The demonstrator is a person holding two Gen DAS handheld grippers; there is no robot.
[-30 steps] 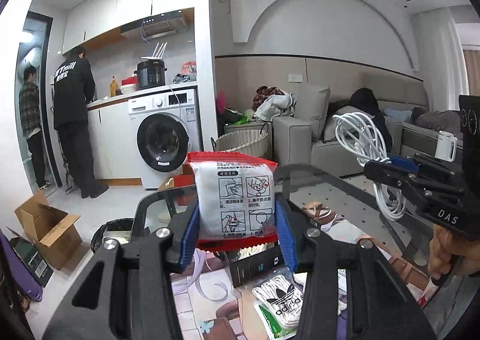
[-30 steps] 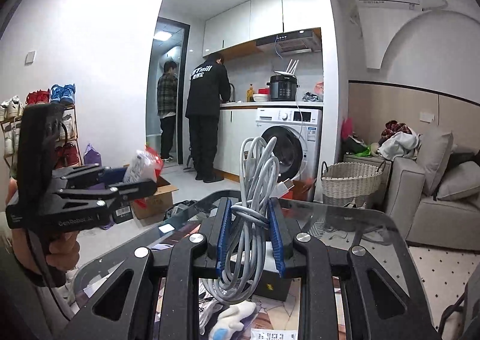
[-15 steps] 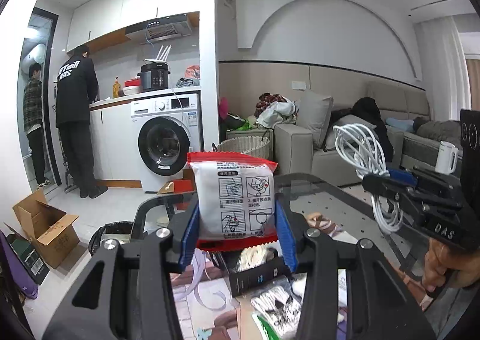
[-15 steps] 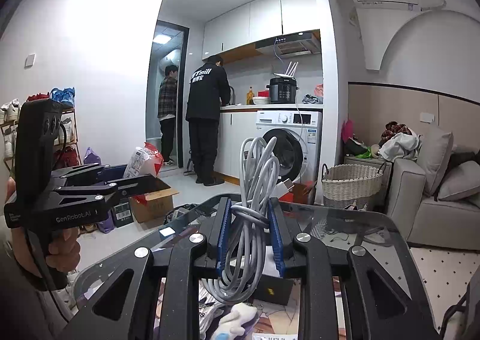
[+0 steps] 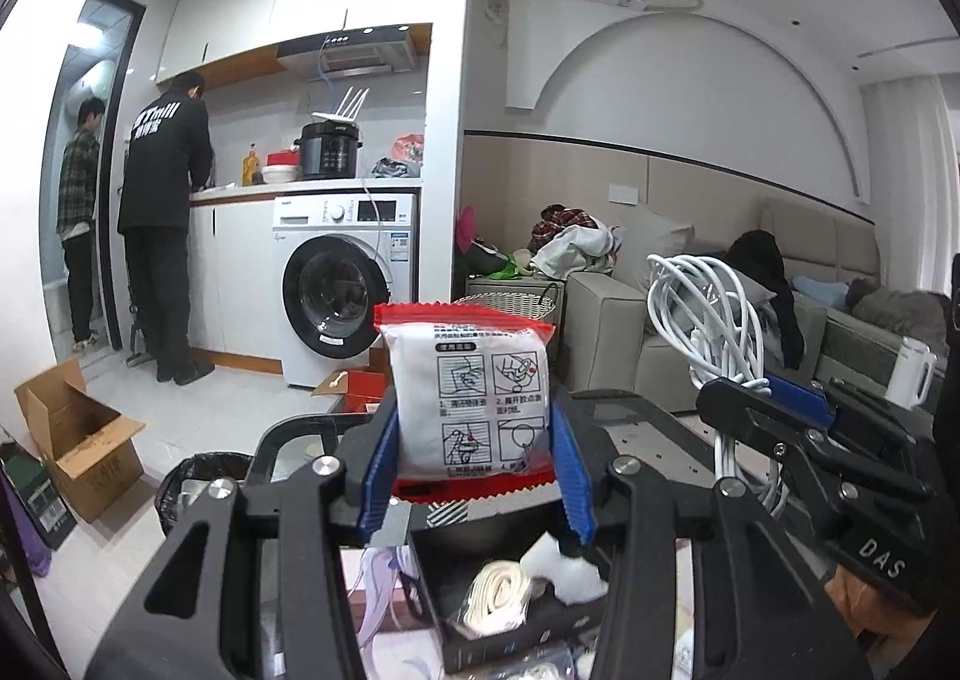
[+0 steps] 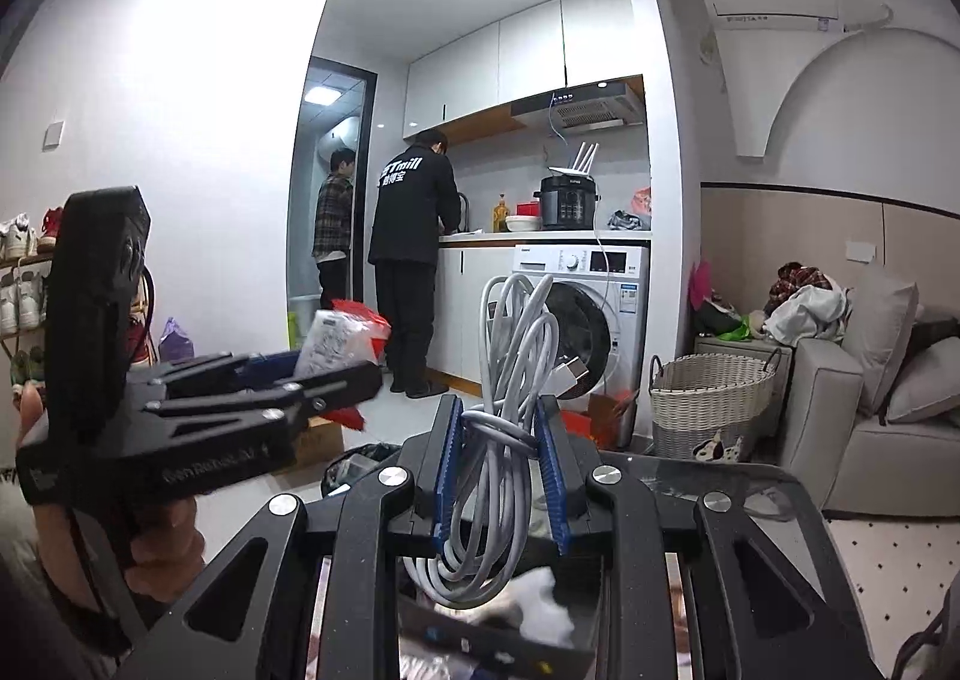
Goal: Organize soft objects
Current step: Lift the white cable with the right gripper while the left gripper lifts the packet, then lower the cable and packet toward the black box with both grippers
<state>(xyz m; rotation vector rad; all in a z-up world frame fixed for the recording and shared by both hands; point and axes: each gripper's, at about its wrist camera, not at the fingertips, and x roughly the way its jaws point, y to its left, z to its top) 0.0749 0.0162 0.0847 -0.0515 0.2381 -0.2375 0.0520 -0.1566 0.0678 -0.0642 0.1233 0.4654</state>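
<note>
My left gripper (image 5: 474, 458) is shut on a white packet with red ends (image 5: 467, 404), held upright above the glass table; the same packet (image 6: 336, 341) shows at the left of the right wrist view. A coiled white cable (image 6: 510, 428) stands between the blue pads of my right gripper (image 6: 498, 470), which is shut on it; from the left wrist view the cable (image 5: 708, 308) hangs at the right. Below both grippers sits an open black box (image 5: 510, 638) holding a rolled cream item (image 5: 495, 599) and a white fluffy piece (image 5: 570, 566).
The glass table (image 5: 648, 422) bears flat packages around the box. Beyond it stand a washing machine (image 5: 342, 290), a wicker basket (image 6: 708, 398), a beige sofa (image 5: 618, 338) with clothes, a cardboard box (image 5: 78, 434) and a bin (image 5: 198, 476). Two persons (image 6: 408, 272) stand at the kitchen counter.
Both grippers have shifted forward and slightly up over the table with their loads. The black box has come into view right beneath them, and the flat packages have slid out of sight.
</note>
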